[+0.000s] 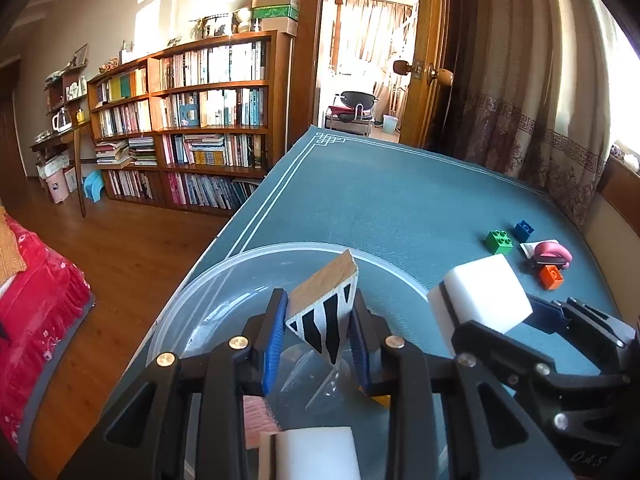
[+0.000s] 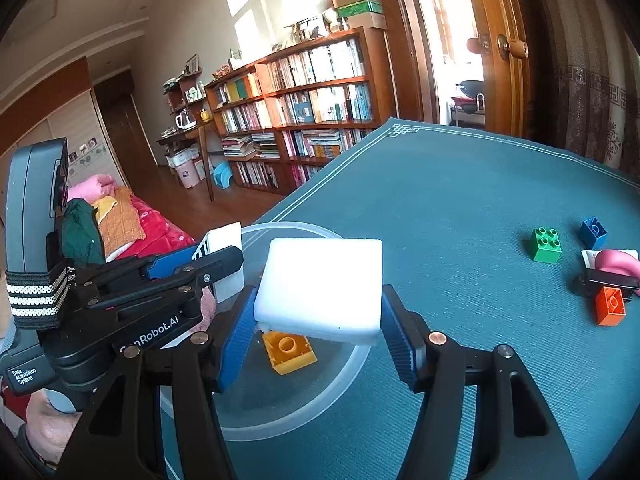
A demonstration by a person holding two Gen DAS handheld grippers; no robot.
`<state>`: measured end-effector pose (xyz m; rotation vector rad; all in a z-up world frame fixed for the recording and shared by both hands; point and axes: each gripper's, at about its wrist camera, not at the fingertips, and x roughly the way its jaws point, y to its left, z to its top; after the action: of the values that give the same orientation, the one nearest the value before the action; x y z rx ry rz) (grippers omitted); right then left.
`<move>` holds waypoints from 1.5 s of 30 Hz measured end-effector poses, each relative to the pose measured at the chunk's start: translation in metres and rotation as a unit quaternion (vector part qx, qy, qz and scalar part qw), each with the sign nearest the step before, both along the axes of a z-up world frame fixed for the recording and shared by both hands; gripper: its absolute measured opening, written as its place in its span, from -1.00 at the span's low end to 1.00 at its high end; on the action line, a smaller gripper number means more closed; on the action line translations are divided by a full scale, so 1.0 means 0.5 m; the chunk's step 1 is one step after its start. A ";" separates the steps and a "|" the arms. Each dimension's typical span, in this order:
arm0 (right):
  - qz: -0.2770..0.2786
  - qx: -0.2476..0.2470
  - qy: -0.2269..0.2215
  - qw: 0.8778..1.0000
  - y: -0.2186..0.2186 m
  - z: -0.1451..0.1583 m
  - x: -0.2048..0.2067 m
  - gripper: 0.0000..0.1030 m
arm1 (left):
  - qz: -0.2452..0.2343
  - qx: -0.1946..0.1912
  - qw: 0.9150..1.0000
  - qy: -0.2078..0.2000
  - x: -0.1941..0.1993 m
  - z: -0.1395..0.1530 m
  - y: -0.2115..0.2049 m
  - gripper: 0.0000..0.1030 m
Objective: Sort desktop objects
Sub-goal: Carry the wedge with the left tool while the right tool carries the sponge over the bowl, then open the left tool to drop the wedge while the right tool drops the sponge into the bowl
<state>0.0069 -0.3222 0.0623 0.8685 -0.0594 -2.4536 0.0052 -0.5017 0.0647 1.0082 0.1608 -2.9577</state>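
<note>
Left gripper (image 1: 318, 336): fingers clamped on a wooden wedge (image 1: 326, 308) with black-and-white stripes on its near face, held over the bowl.
Right gripper (image 2: 318, 320): blue pads spread wider than the white foam block (image 2: 320, 286) between them; the left pad is at the block's edge, the right pad stands just off it, so I cannot tell whether the block is gripped.
Foam block: over the bowl's middle, at 12 o'clock from the yellow brick.
Bowl (image 2: 320, 408): clear plastic, on the table's near left part; inside lie a yellow brick (image 2: 290, 350), a second white foam piece (image 1: 316, 454) and something pink (image 1: 260, 420), partly hidden.
Table (image 2: 460, 200): teal cloth with a white line border.
Loose pieces: at 3 o'clock from the bowl, well apart from it, an orange brick (image 2: 610, 306), a green brick (image 2: 546, 244) and a blue brick (image 2: 593, 233).
Pink item (image 2: 618, 264): beside the orange brick, resting on a black object (image 2: 600, 280); too small to tell what.
Far: bookshelf (image 1: 192, 120) at 11 o'clock, open door (image 1: 430, 60) at 12.
</note>
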 end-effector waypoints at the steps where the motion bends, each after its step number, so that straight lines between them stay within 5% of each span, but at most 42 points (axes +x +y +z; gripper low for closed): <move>1: 0.001 0.000 -0.001 1.000 -0.002 -0.001 0.000 0.23 | 0.004 -0.001 1.000 0.000 0.000 0.001 -0.004 -0.27; 15: 0.004 0.002 -0.007 1.000 -0.015 -0.007 -0.015 0.23 | 0.034 -0.005 0.999 0.017 0.007 0.013 -0.046 0.51; 30: 0.054 0.004 -0.042 0.998 -0.045 -0.030 -0.021 0.32 | 0.063 0.022 0.997 0.026 0.012 0.020 -0.075 0.73; 45: 0.035 -0.022 -0.033 0.999 0.002 -0.020 -0.025 0.45 | 0.055 0.012 0.998 0.024 0.008 0.019 -0.050 0.98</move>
<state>-0.0053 -0.3214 0.0521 0.9169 -0.1045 -2.3493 0.0093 -0.5268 0.0743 0.8999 0.2465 -2.8876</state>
